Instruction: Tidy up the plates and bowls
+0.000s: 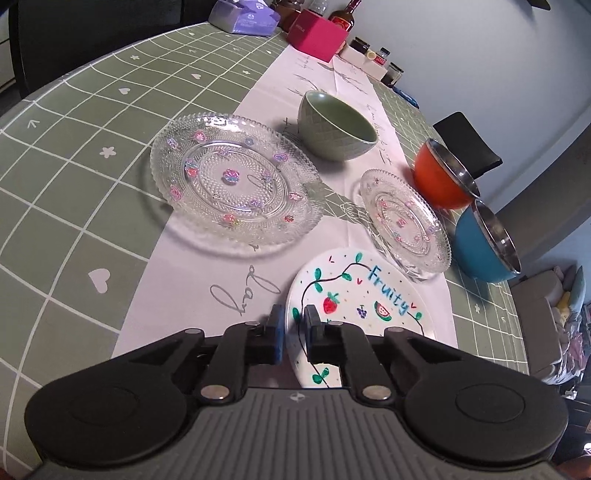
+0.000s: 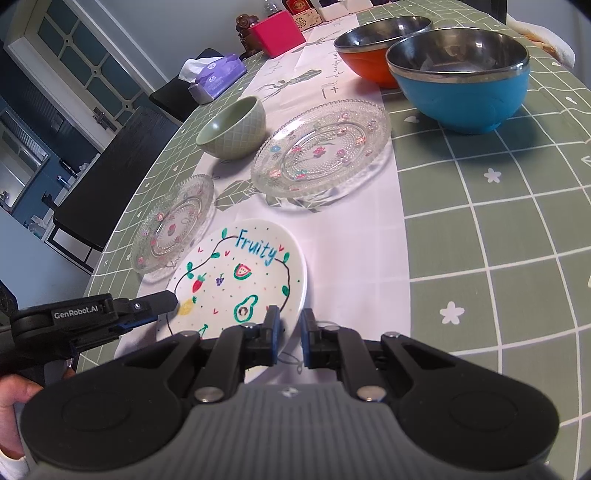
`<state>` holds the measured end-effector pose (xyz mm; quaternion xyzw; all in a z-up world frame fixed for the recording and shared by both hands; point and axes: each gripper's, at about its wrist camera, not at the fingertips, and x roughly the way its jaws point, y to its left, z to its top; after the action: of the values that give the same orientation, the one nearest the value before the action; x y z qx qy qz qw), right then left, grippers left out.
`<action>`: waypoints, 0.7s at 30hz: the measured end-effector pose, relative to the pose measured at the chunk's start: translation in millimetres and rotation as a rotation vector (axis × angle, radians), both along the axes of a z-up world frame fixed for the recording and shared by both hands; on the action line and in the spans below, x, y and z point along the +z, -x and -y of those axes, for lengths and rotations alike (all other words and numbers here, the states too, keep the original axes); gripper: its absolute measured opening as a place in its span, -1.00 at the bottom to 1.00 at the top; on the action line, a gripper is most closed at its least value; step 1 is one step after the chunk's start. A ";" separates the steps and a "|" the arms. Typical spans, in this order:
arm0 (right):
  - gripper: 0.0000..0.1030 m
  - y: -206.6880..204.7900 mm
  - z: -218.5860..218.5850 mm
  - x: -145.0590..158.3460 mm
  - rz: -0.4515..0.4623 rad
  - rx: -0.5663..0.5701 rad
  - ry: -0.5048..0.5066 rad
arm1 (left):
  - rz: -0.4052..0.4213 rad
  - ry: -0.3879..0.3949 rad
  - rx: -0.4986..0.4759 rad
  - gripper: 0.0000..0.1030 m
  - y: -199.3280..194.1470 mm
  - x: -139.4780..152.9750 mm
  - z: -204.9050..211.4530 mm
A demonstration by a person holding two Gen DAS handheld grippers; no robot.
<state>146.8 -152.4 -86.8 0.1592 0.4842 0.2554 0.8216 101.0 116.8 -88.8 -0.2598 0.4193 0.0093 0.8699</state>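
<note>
A white "Fruity" plate (image 1: 354, 295) (image 2: 240, 280) lies at the near end of the white runner. My left gripper (image 1: 294, 318) is shut on its left rim; it also shows in the right wrist view (image 2: 162, 301). My right gripper (image 2: 289, 322) is shut on the plate's near right rim. A large glass plate (image 1: 232, 181) (image 2: 321, 151) and a small glass plate (image 1: 404, 218) (image 2: 173, 225) lie beyond. A green bowl (image 1: 336, 125) (image 2: 232, 127), an orange bowl (image 1: 443, 173) (image 2: 373, 48) and a blue bowl (image 1: 484, 243) (image 2: 458, 77) stand farther back.
The green checked tablecloth (image 2: 498, 221) covers the table. A pink box (image 1: 316, 35) (image 2: 277, 33), a tissue pack (image 1: 243, 16) (image 2: 218, 75), bottles and jars (image 1: 376, 55) stand at the far end. A black chair (image 2: 110, 177) is at the left edge.
</note>
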 end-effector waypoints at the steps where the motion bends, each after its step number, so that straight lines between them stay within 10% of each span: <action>1: -0.81 0.1 0.2 0.1 0.001 0.000 0.000 | 0.002 -0.006 0.000 -0.77 0.2 0.3 0.9; 21: -0.84 7.2 39.9 21.3 0.008 -0.097 0.041 | 0.054 0.007 -0.078 -0.78 5.9 15.4 42.8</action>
<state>139.7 -192.4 -65.5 0.1645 0.4776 0.2061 0.8381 95.1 74.0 -73.4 -0.2465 0.4056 -0.0330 0.8795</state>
